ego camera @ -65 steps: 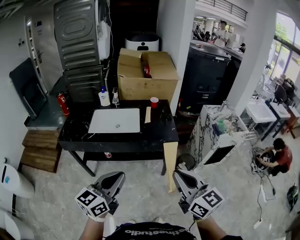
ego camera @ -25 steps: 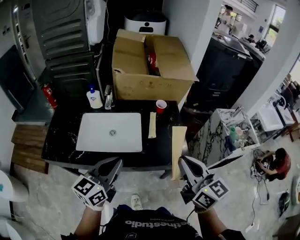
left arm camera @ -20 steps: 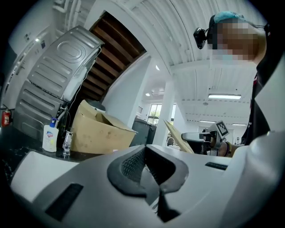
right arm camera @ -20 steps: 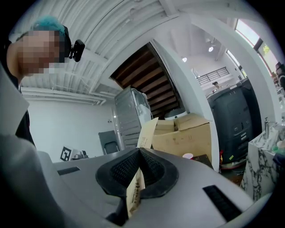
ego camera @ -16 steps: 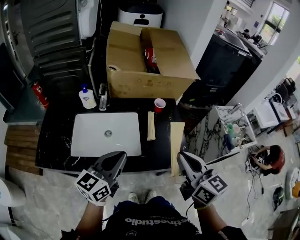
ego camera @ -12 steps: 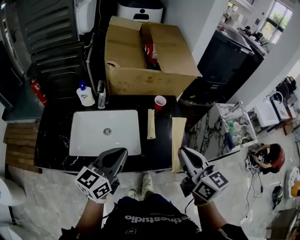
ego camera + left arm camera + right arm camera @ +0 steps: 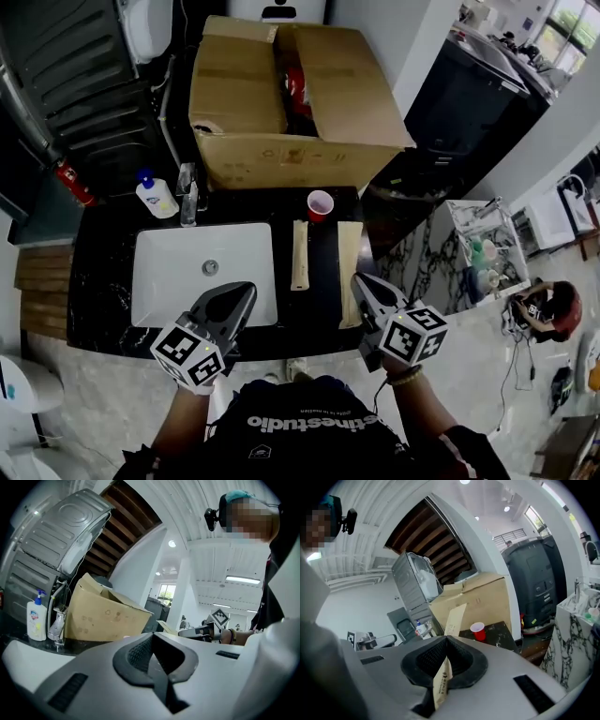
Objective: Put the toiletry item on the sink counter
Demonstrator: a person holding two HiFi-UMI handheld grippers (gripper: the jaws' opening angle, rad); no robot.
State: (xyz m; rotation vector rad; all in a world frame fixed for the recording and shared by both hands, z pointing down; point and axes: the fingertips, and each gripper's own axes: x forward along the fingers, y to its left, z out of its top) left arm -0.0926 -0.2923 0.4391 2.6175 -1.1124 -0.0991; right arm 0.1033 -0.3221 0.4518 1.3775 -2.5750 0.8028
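Black sink counter, white basin set in it, soap bottle, red cup, long tan packet

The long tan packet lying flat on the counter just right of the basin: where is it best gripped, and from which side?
Probably the near end of the tan packet, coming down from above at the front of the counter. It lies flat, long axis front to back, and is narrow, so jaws can straddle its long edges. The red cup stands by its far end.

Right claw with packet nearer counter
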